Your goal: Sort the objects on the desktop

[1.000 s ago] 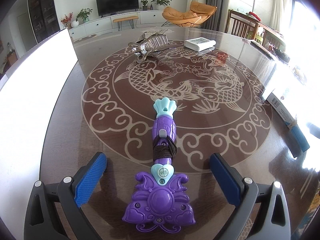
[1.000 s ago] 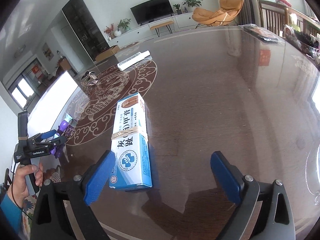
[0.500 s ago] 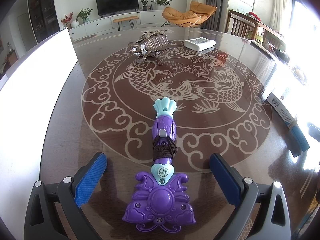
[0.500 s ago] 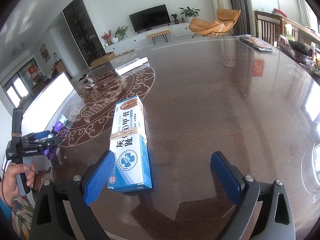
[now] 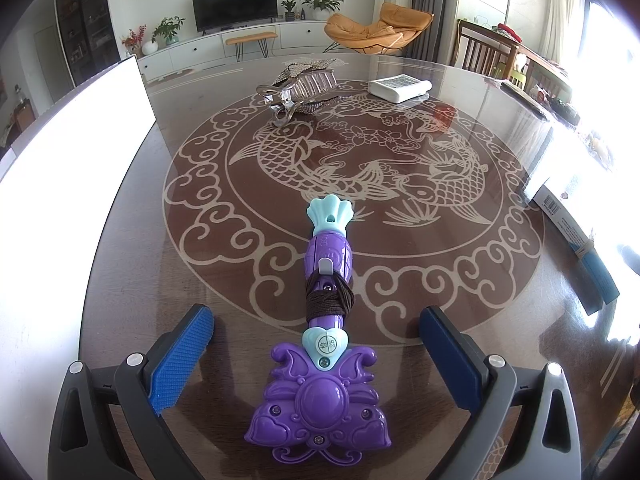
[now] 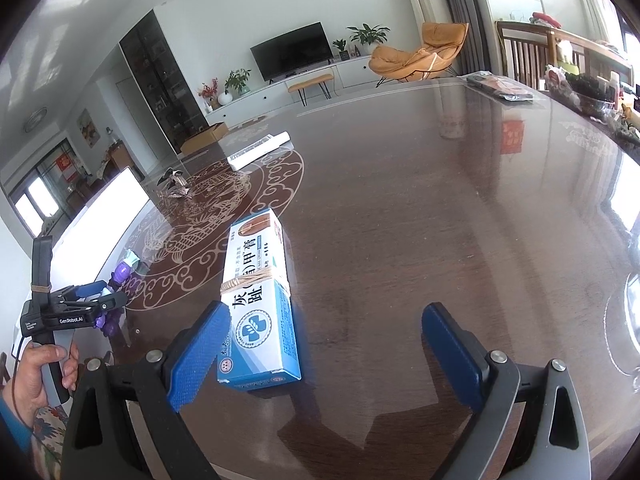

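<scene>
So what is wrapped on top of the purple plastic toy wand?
Dark brown cord is wound round the purple plastic toy wand at mid-handle. Whatever lies beneath the windings is covered.

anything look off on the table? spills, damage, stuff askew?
No spills or damage visible. Two oddities: the purple toy wand has dark cord wound round its handle, and the blue-and-white medicine box is bound with a rubber band. The box sits off-centre against the right gripper's left finger rather than between the open fingers.
</scene>
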`<move>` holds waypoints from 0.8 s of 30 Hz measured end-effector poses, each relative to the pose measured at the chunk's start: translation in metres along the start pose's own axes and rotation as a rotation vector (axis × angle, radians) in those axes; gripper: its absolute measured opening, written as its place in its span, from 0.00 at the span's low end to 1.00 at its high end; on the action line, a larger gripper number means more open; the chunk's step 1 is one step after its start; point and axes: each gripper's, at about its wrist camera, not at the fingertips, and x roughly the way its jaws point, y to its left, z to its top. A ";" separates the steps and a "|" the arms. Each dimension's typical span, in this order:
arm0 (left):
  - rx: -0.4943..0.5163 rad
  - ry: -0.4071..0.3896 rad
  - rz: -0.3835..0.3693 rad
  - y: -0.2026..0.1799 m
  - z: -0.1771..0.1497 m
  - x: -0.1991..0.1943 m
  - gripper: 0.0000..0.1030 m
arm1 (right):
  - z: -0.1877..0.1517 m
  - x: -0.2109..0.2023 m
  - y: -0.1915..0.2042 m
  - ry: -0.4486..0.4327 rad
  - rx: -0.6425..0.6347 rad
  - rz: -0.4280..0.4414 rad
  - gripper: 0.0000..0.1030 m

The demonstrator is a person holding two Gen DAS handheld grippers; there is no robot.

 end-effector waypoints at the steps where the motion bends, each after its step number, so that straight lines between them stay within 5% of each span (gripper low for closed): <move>1: 0.000 0.000 0.000 0.000 0.000 0.000 1.00 | 0.000 0.000 0.000 -0.001 -0.002 0.002 0.94; 24: 0.000 0.000 0.000 0.000 0.000 0.000 1.00 | -0.003 -0.020 -0.006 -0.101 0.034 0.049 0.94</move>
